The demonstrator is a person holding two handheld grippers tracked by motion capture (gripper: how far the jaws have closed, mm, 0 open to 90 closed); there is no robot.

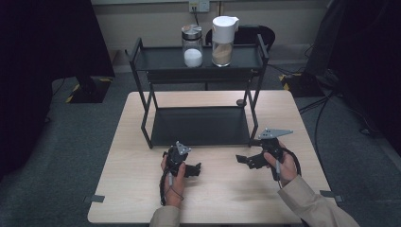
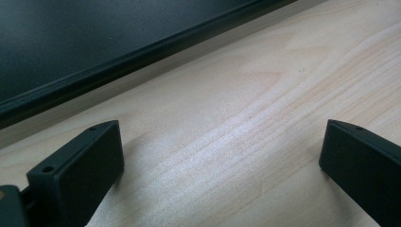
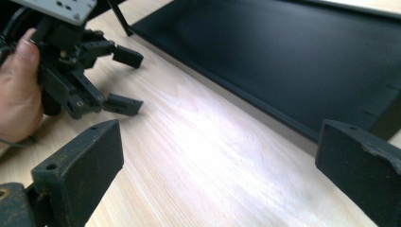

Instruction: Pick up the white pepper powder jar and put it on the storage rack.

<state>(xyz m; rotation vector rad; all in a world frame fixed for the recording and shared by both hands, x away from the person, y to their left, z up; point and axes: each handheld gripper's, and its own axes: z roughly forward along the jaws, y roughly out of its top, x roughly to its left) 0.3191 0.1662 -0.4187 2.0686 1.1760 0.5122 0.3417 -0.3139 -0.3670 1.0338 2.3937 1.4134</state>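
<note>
While both hands are resting low on the wooden table (image 1: 213,198), the black two-tier rack (image 1: 198,125) is standing at twelve o'clock from them, nothing touching it. At five o'clock of the rack, the right gripper (image 1: 242,159) is idling, jaws spread apart; at seven o'clock, the left gripper (image 1: 197,169) is lying with jaws parted, gripping nothing.
</note>
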